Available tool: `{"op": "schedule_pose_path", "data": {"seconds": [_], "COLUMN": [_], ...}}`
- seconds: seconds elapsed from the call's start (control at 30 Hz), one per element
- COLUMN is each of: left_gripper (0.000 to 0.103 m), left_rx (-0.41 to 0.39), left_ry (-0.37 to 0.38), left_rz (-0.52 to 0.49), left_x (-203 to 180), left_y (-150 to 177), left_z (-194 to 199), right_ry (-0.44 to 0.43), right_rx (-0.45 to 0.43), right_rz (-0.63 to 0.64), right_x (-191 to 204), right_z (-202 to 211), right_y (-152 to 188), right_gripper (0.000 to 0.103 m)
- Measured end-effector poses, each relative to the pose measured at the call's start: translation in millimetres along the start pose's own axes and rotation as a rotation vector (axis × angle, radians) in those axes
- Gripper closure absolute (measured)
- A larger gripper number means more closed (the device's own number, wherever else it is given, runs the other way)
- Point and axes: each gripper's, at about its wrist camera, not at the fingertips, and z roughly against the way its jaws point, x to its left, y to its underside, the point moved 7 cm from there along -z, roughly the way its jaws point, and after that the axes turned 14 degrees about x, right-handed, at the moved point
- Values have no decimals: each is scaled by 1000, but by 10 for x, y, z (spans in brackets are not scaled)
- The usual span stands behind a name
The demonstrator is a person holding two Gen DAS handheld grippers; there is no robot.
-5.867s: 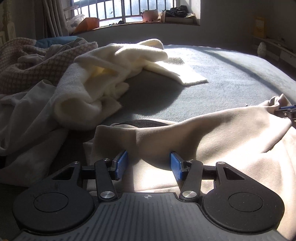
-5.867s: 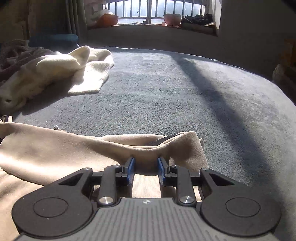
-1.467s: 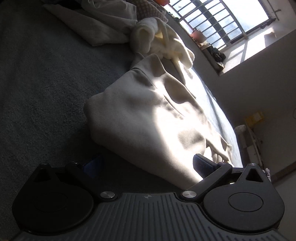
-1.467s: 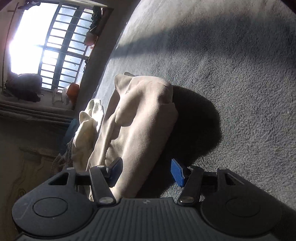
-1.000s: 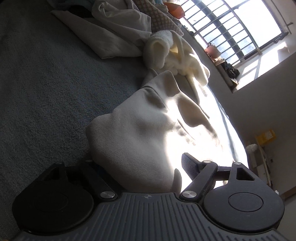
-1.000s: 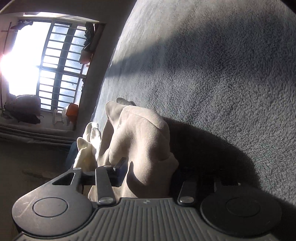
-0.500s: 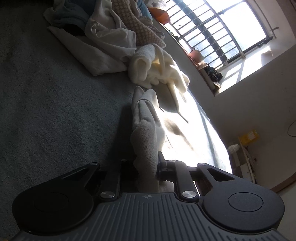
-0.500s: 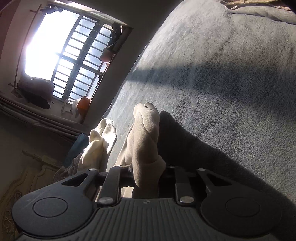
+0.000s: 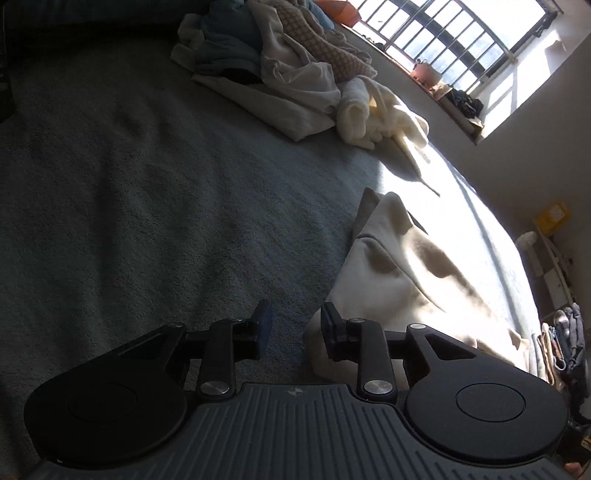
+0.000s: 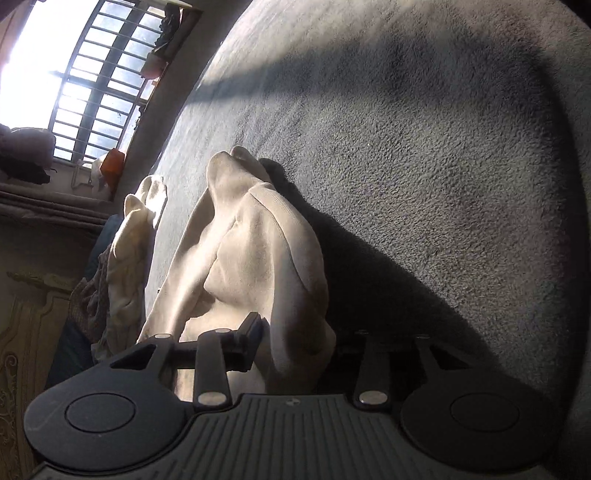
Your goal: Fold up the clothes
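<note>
A grey bed [image 9: 155, 192] fills both views. At its middle lies the beige garment [image 9: 399, 273], bunched into a folded heap, half in sun. Beyond the garment, toward the window [image 9: 443, 33], sits a pile of clothes [image 9: 295, 70]. The left hand-held gripper [image 9: 293, 326] is open, empty, just beside the garment's edge. The right hand-held gripper [image 10: 295, 339] is open with the garment's end between its jaws.

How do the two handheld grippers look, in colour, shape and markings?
Both are alike. The left gripper has a ribbed dark grey body with a small round logo, two round black discs at its sides, black linkage arms with silver screws, and blue pads. The right gripper shows the same build; its pads sit in shadow. No cables or sleeves show.
</note>
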Motion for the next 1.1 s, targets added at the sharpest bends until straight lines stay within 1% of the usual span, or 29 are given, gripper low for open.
{"op": "schedule_pose_path", "data": {"seconds": [0.03,0.07,0.13,0.17,0.23,0.27,0.3,0.33,0.4,0.43,0.47,0.53,0.57,0.6,0.67,0.73,0.77,0.8,0.93,0.97,1.03,1.07,1.1], "left_gripper": [71,66,62,59,55,53,52,52,52,52,52,52,52,52,51,49,46,46,46,47,52,59,64], "left_rx": [-34,-67,-118,-133,-160,-164,-165,-151,-115,-111,-105,-94,-100,-102,-64,-25,-6,13,85,76,60,52,44], "left_ry": [-10,-22,-56,-62,-72,-63,-54,-45,-42,-42,-42,-48,-75,-98,-107,-116,-121,-126,-143,-142,-141,-140,-140], "left_rz": [-20,-41,-113,-170,-284,-340,-395,-442,-532,-565,-597,-658,-679,-692,-643,-595,-570,-546,-452,-455,-462,-465,-468], "left_x": [-20,-44,-170,-285,-519,-662,-804,-948,-1227,-1335,-1415,-1566,-1592,-1606,-1496,-1387,-1333,-1279,-1076,-1082,-1093,-1099,-1105], "left_y": [-53,-106,-217,-255,-327,-342,-355,-355,-334,-324,-322,-322,-347,-375,-456,-536,-576,-615,-762,-756,-745,-739,-733], "left_z": [74,149,262,274,288,237,179,79,-151,-257,-362,-567,-639,-707,-798,-888,-933,-977,-1143,-1133,-1111,-1100,-1089], "right_ry": [40,82,186,243,327,364,387,409,461,484,489,493,498,504,512,510,497,484,442,427,392,369,352], "right_rx": [-15,-33,-105,-155,-250,-286,-285,-279,-236,-215,-197,-175,-161,-147,-127,-123,-117,-105,-52,-42,-29,-25,-23], "right_rz": [33,65,121,154,241,292,367,446,607,676,713,730,717,704,679,653,639,625,597,591,585,582,582], "right_x": [25,49,59,71,188,268,407,554,884,1029,1109,1193,1188,1182,1159,1129,1101,1074,984,961,935,937,940], "right_z": [97,200,461,590,765,822,776,715,466,338,236,67,-8,-83,-190,-248,-277,-308,-449,-482,-518,-523,-525], "right_y": [-25,-50,-101,-139,-223,-257,-268,-269,-206,-175,-166,-227,-303,-379,-516,-639,-696,-735,-844,-873,-910,-924,-934], "right_gripper": [57,53,53,52,53,53,56,57,58,58,58,57,57,56,55,51,47,45,43,44,55,65,73]}}
